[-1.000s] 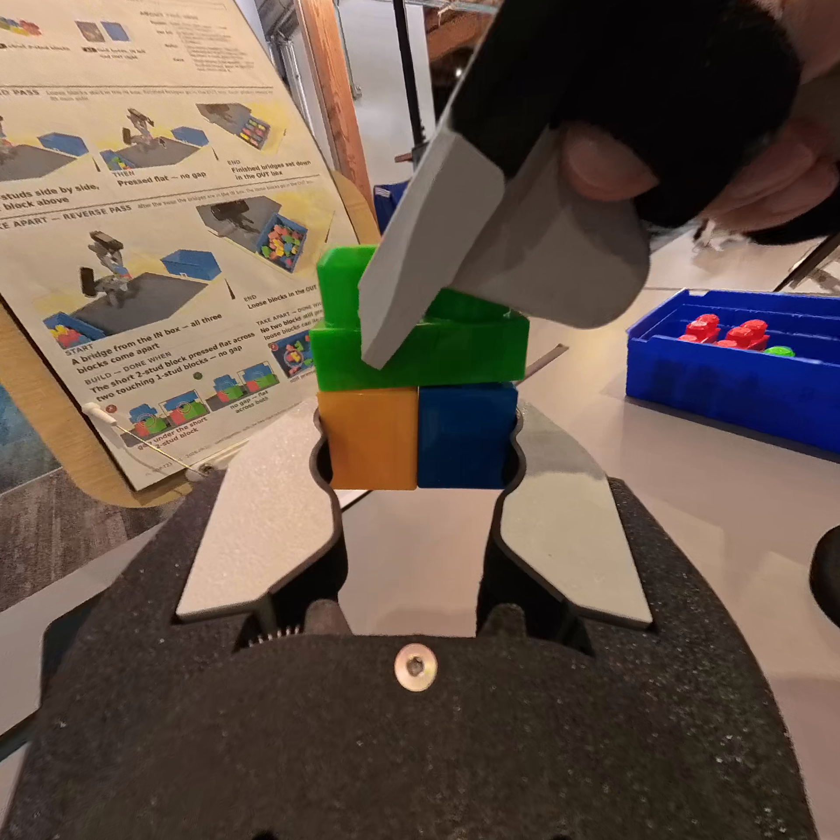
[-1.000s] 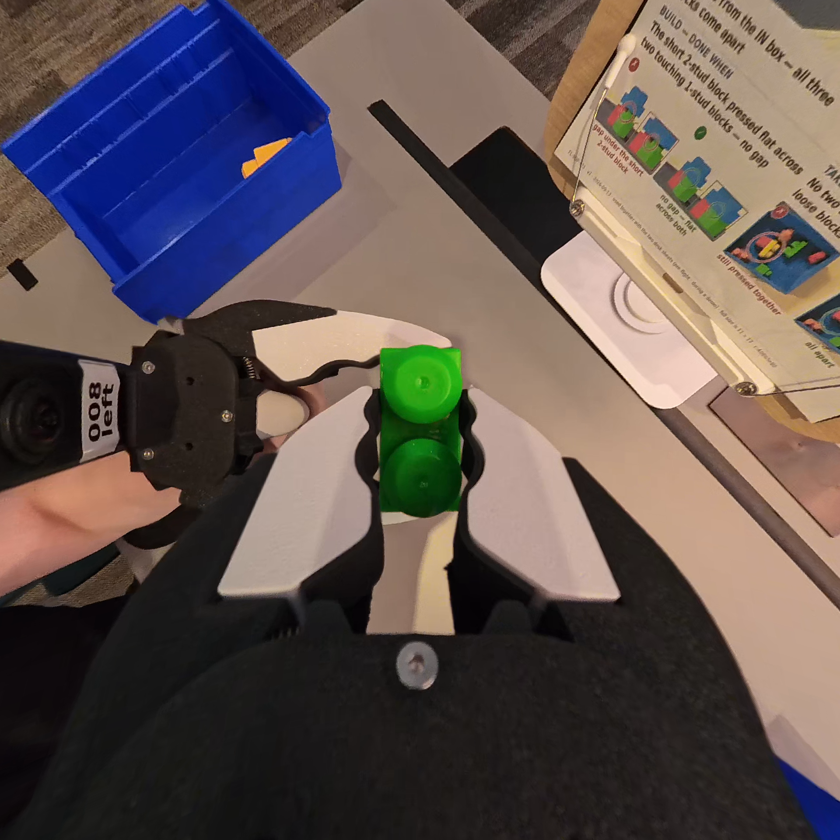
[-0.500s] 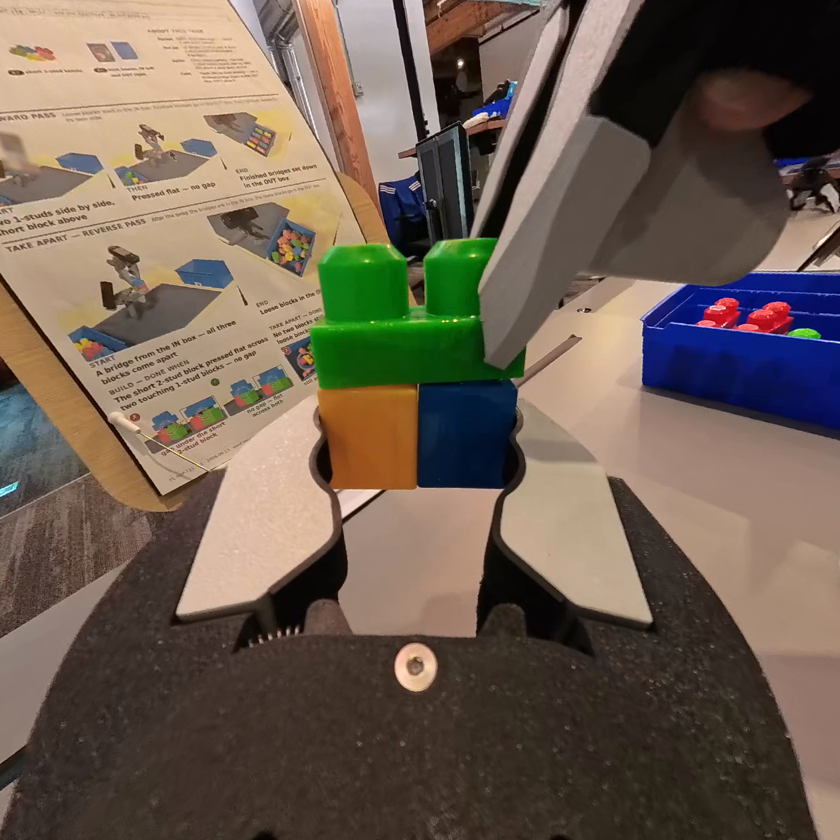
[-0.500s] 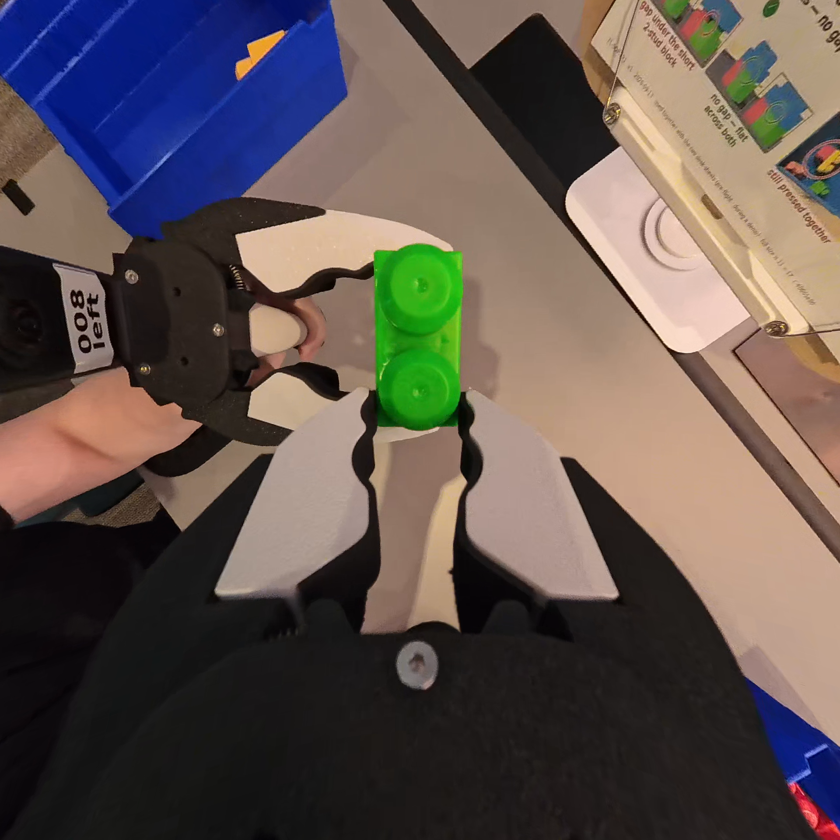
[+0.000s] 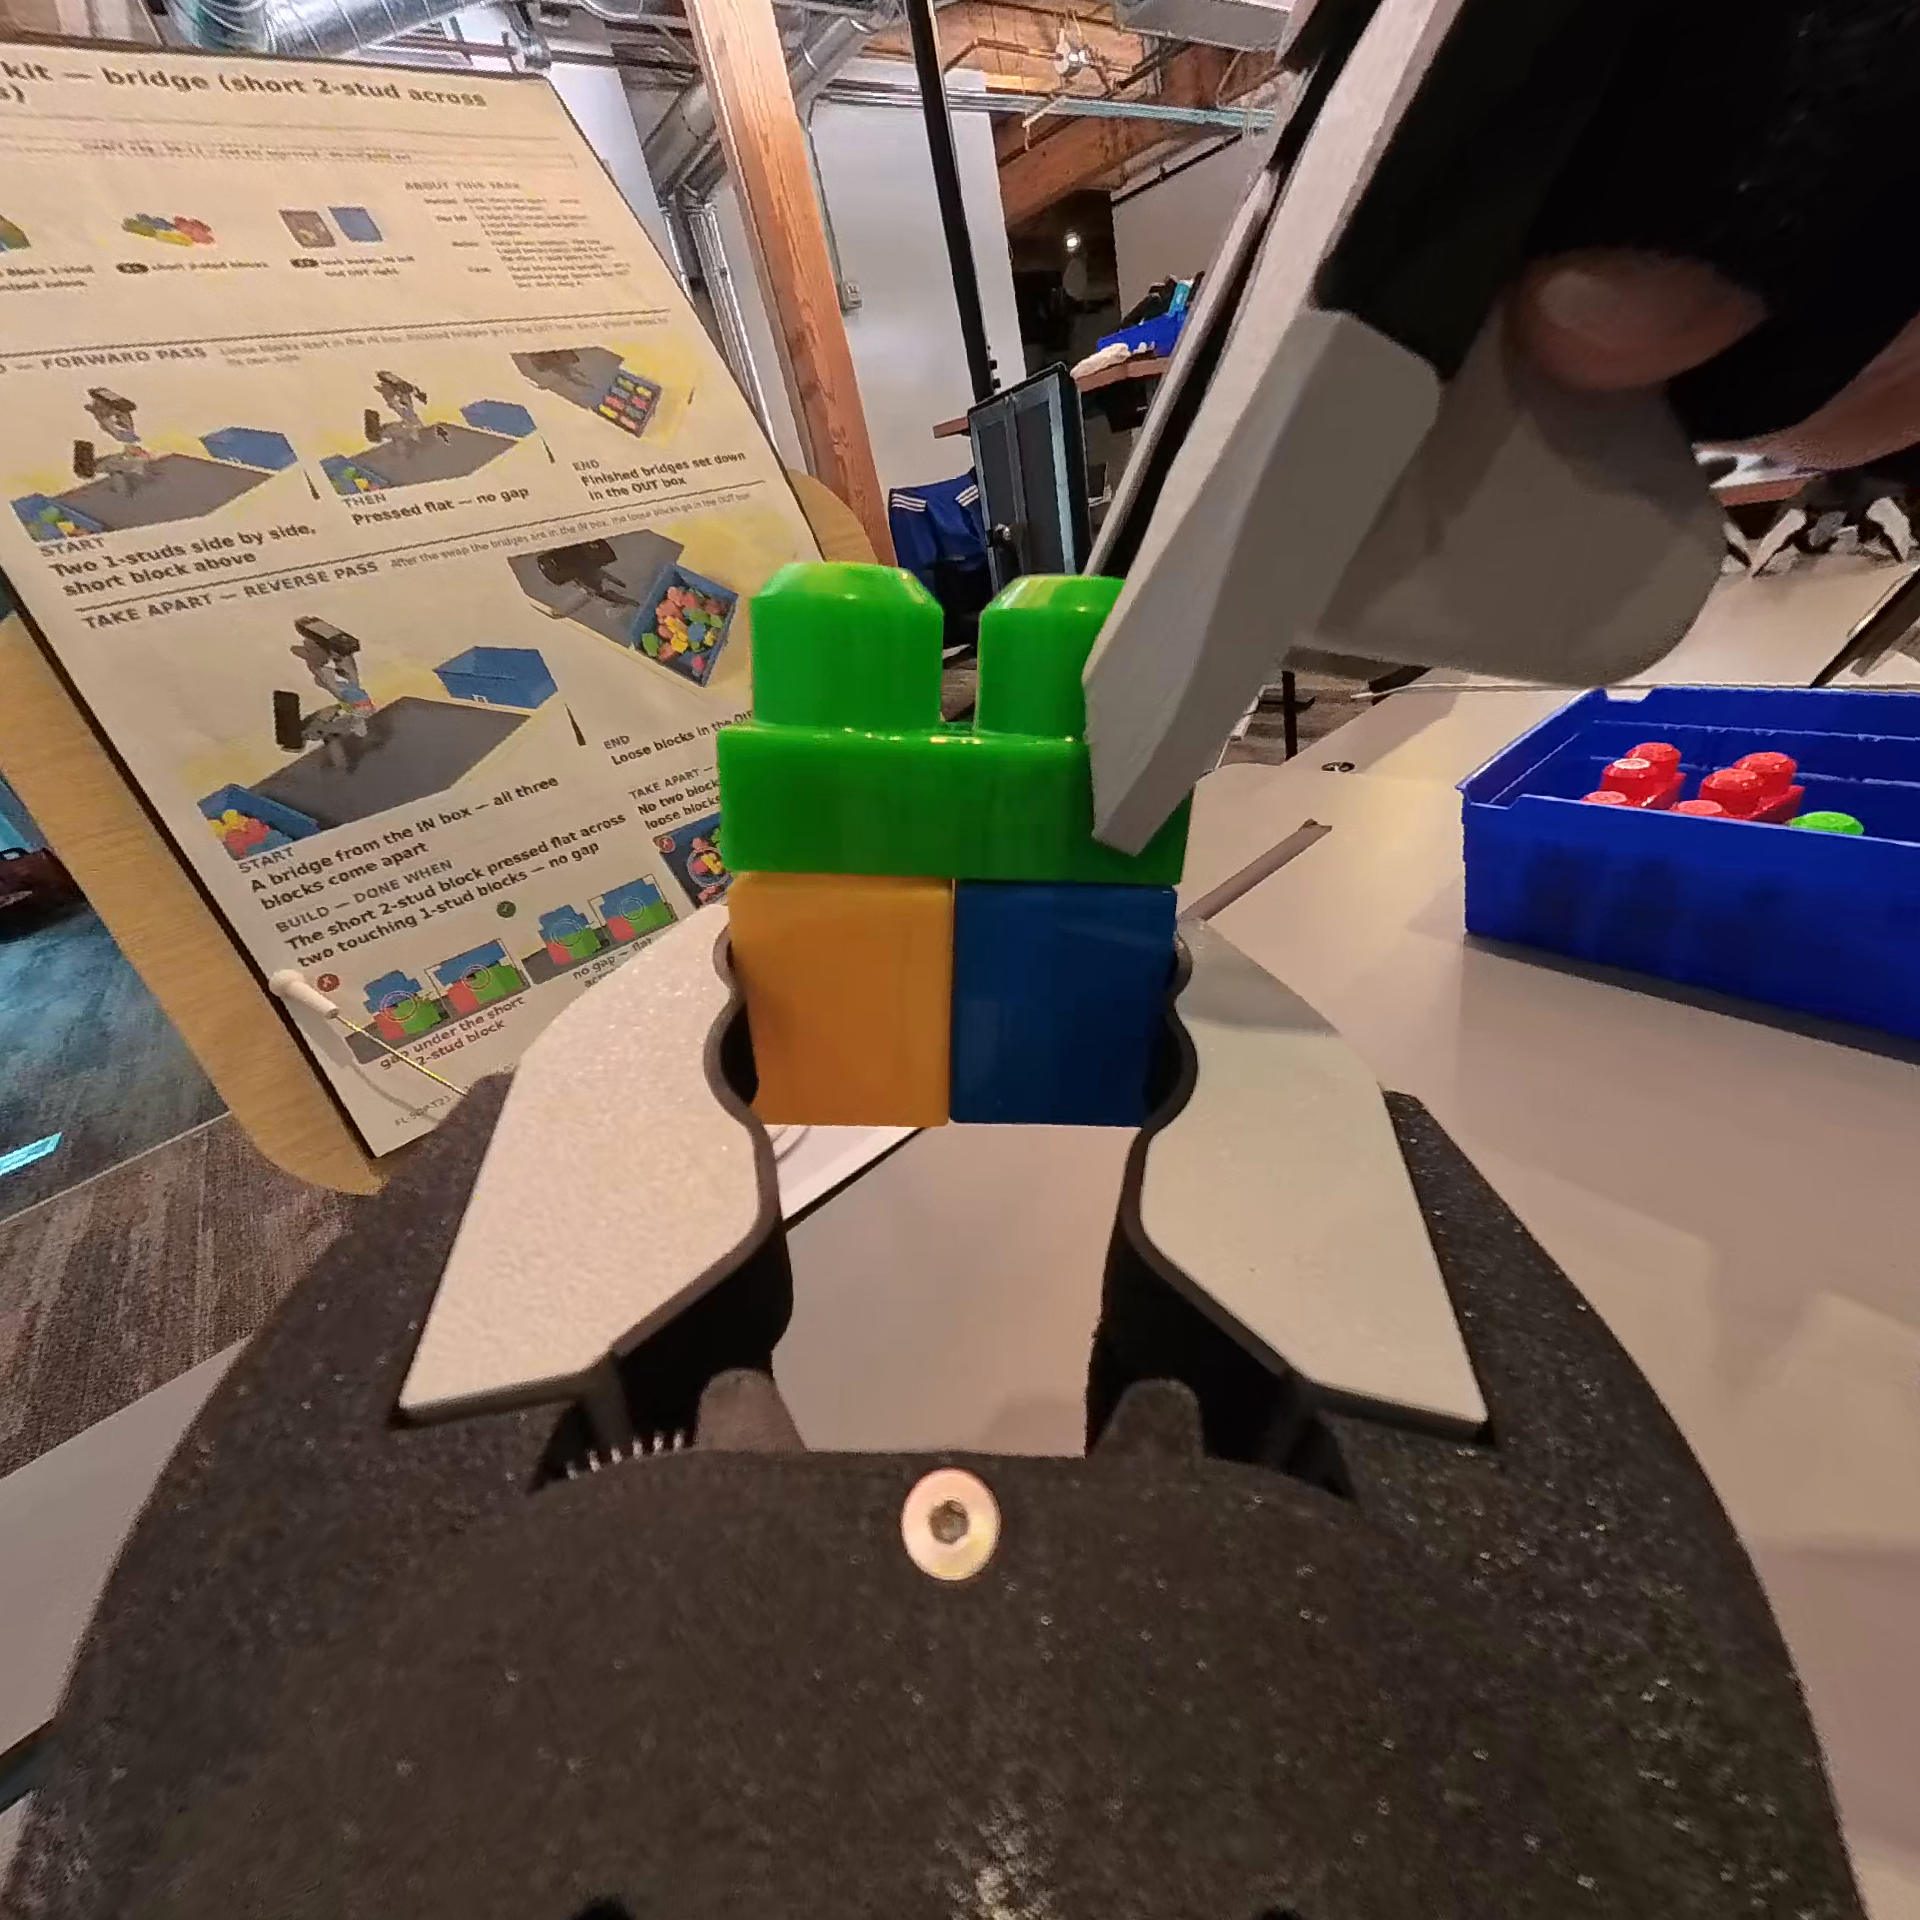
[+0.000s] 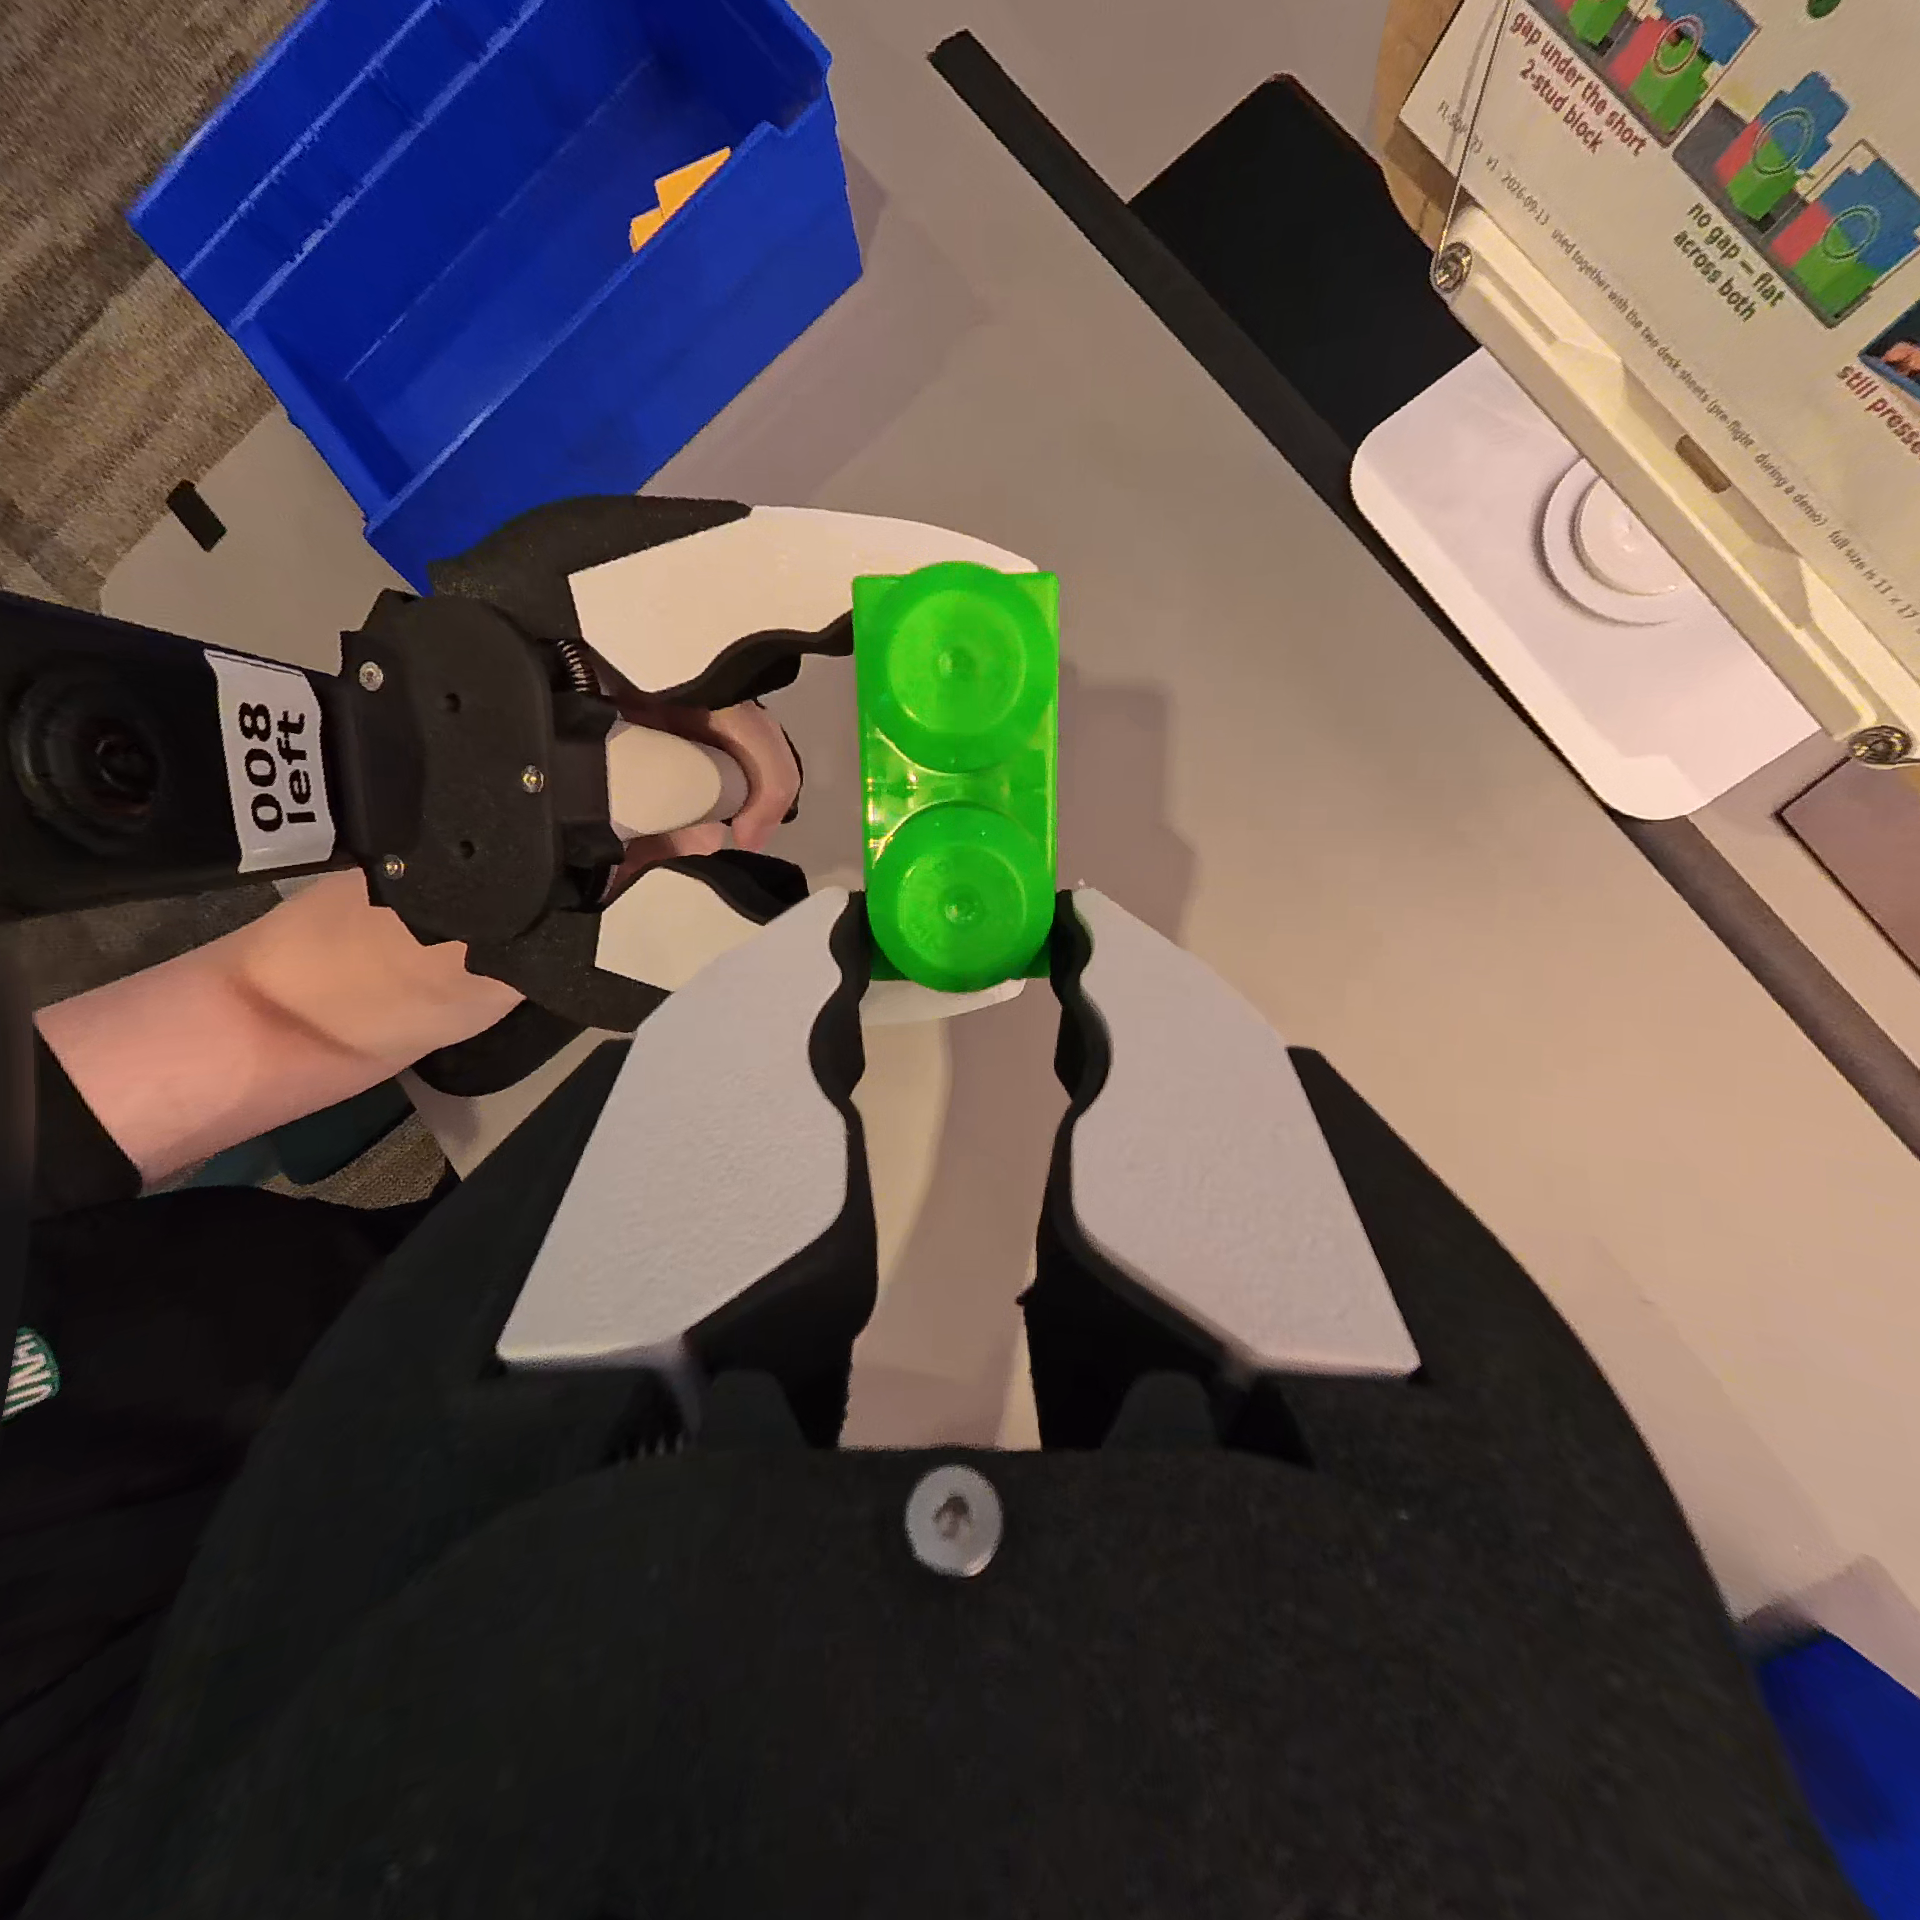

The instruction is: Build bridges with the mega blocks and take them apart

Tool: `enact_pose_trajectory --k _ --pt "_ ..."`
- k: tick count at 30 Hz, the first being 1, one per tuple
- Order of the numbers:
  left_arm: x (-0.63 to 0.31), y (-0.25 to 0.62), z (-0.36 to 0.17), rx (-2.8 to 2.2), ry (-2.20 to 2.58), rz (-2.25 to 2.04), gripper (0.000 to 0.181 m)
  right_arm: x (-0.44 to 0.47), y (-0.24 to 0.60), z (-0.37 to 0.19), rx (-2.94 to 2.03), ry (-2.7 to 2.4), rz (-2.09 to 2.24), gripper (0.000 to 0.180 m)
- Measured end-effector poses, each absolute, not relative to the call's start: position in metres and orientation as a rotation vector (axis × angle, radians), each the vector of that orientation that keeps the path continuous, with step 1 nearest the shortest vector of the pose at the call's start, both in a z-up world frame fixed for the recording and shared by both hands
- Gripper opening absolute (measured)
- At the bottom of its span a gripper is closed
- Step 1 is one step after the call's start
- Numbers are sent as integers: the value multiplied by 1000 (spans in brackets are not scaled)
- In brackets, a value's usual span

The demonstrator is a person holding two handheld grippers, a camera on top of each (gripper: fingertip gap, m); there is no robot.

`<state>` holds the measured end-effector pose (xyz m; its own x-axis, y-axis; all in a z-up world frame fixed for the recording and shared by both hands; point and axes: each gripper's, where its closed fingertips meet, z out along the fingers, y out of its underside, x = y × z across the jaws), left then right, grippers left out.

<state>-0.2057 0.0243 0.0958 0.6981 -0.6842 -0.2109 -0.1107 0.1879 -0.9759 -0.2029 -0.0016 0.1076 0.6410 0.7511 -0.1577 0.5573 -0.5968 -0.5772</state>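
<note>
Table (image 5: pixel 1558 1195): extends beneath and ahead of both tools. Right gripper (image 6: pixel 956 935): jaws grip the near end of the green two-stud block (image 6: pixel 956 769). Left gripper (image 5: pixel 951 1023): jaws clamp the orange block (image 5: pixel 842 997) and blue block (image 5: pixel 1055 1003) side by side; green block seated directly above.

A light grey bench (image 5: pixel 1558 1195) stands on grey carpet (image 5: pixel 156 1278), with a wooden post (image 5: pixel 790 312) and exposed ceiling pipes (image 5: pixel 312 26) behind.
</note>
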Motion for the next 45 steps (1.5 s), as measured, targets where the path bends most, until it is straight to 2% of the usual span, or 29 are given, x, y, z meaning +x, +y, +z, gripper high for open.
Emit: enact_pose_trajectory --k 11,13,17,19,23,26,30,33,35,38,42,45 --pt "-207 30 91 -1330 787 -359 74 -200 2 102 -2370 -1100 456 34" --pt "-208 31 91 -1341 789 -347 74 -203 8 109 -2333 -1062 468 46" --pt "-210 32 90 -1345 811 -326 74 -202 17 112 -2332 -1038 404 49" --pt "-207 30 89 -1340 830 -336 74 -202 16 106 -2368 -1058 392 48" --pt "-199 26 85 -1329 887 -302 74 -207 12 96 -2396 -1084 425 35" --pt "-197 27 80 -1335 920 -267 74 -203 13 91 -2417 -1068 441 35" --pt "-188 24 72 -1371 944 -345 74 -197 14 85 -2396 -1003 570 35" --pt "-185 21 71 -1345 944 -379 84 -187 15 76 -2371 -929 719 35" --pt "-182 18 65 -1330 986 -392 73 -178 17 70 -2341 -853 841 35" --pt "-179 20 51 -1380 1038 -360 69 -160 23 58 -2275 -726 1043 35" --pt "-179 31 11 -1585 1119 -325 88 -134 31 37 -2103 -587 1334 35" --pt "-176 29 3 -1649 1079 -588 76 -118 32 34 -1891 -531 1496 35"
